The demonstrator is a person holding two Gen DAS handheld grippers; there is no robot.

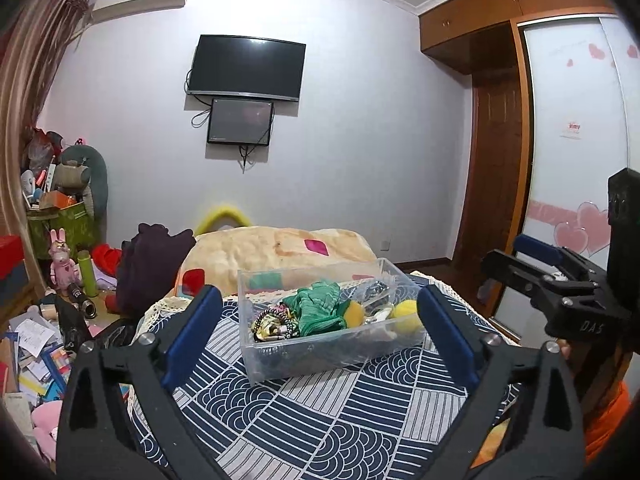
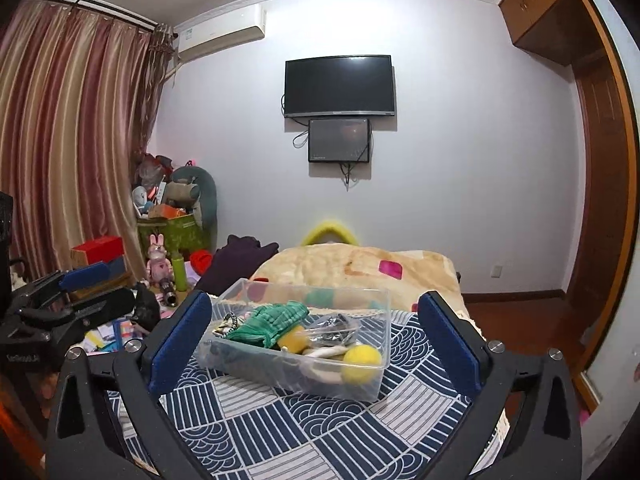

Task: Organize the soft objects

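Observation:
A clear plastic bin (image 1: 256, 364) (image 2: 372, 384) stands on a blue and white patterned cloth (image 1: 340, 420) (image 2: 280, 432). It holds a green knitted cloth (image 1: 320, 310) (image 2: 272, 320), two yellow soft balls (image 1: 406, 312) (image 2: 362, 358), a patterned hair tie (image 1: 272, 322) and a clear bag (image 2: 336, 326). My left gripper (image 1: 320, 320) is open and empty, its jaws wide on either side of the bin, short of it. My right gripper (image 2: 316, 332) is open and empty, likewise framing the bin. The right gripper shows at the right of the left wrist view (image 1: 560, 284), the left gripper at the left of the right wrist view (image 2: 68, 300).
A beige blanket (image 1: 280, 252) (image 2: 360, 268) and a dark purple garment (image 1: 152, 264) (image 2: 236, 260) lie behind the bin. Toys, boxes and papers crowd the left side (image 1: 48, 320) (image 2: 168, 240). A wardrobe (image 1: 572, 140) stands at the right.

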